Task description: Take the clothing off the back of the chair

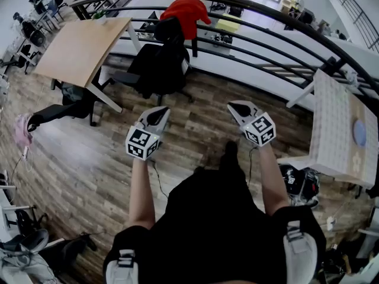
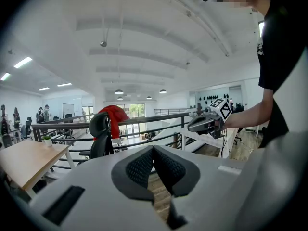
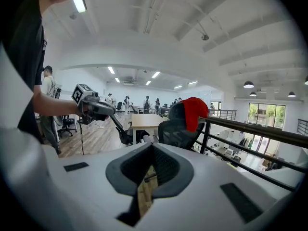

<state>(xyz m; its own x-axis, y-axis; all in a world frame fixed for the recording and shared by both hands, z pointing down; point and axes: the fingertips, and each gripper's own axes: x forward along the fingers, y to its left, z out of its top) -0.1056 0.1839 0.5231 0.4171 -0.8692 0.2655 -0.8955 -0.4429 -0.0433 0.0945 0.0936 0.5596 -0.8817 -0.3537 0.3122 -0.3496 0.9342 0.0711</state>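
A red garment (image 1: 187,12) hangs over the back of a black office chair (image 1: 159,67) that stands by the black railing (image 1: 278,18) ahead of me. The same garment (image 2: 114,117) and chair (image 2: 99,137) show in the left gripper view, and the garment (image 3: 195,112) and chair (image 3: 175,131) in the right gripper view. My left gripper (image 1: 158,118) and right gripper (image 1: 239,110) are held side by side over the wood floor, well short of the chair. Both are shut with nothing between the jaws. Each appears in the other's view, the right gripper (image 2: 199,124) and the left gripper (image 3: 102,109).
A light wooden desk (image 1: 83,47) stands left of the chair. A white table (image 1: 337,129) is at the right. Bags and cables (image 1: 299,185) lie on the floor by my right side. More chairs (image 1: 32,28) stand at the far left.
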